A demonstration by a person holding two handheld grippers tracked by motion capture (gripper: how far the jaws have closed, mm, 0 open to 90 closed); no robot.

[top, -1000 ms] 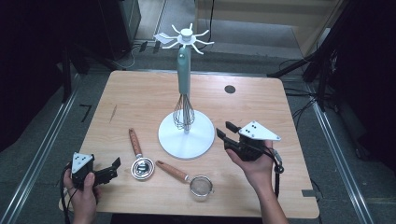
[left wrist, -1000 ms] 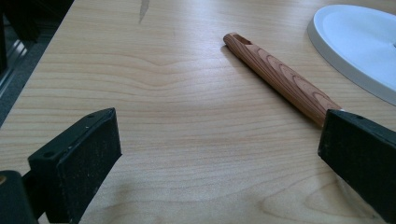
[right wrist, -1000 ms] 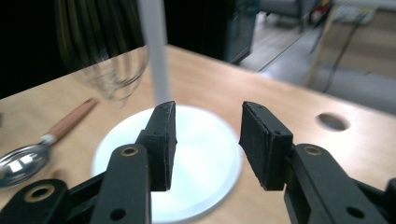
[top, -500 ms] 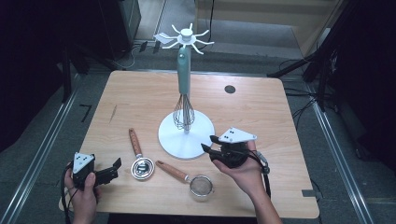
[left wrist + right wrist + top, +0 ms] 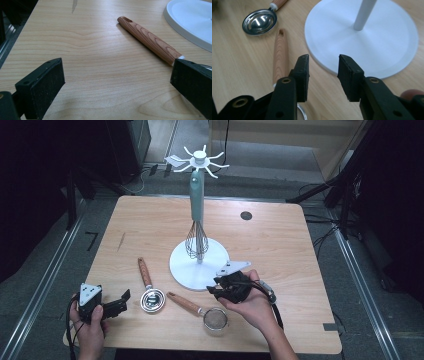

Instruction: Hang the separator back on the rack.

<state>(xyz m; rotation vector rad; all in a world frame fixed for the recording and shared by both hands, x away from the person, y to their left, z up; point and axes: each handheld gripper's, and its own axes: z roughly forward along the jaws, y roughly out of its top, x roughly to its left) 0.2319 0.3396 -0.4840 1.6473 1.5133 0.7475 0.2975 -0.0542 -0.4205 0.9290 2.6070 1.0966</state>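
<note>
The step in hand looks like the reach for the small fine-mesh steel strainer with a light wooden handle (image 5: 197, 310), which lies flat on the front part of the pale wooden desk (image 5: 280, 250), just before the round base of the white hanging stand with hook arms on top (image 5: 185, 267). The right tool (image 5: 214, 286) hovers low above the inner end of this handle, its jaws half spread and just now closing, with nothing between them. The left tool (image 5: 122, 302) rests near the front left corner of the desk, jaws spread wide and empty. The next move, in my judgement, calls for a small sideways shift, because in the right gripper view the strainer handle (image 5: 280, 53) lies just outside the left jaw of the right tool (image 5: 323, 62), not in the gap; then the tool should come down and pinch the wood. The high view shows a whisk with a teal handle (image 5: 196, 240) hanging on the stand. The left gripper view, between the jaws of the left tool (image 5: 117, 72), shows the darker wooden handle of a steel measuring spoon (image 5: 150, 40), whose shiny bowl (image 5: 259, 22) appears in the right gripper view
</note>
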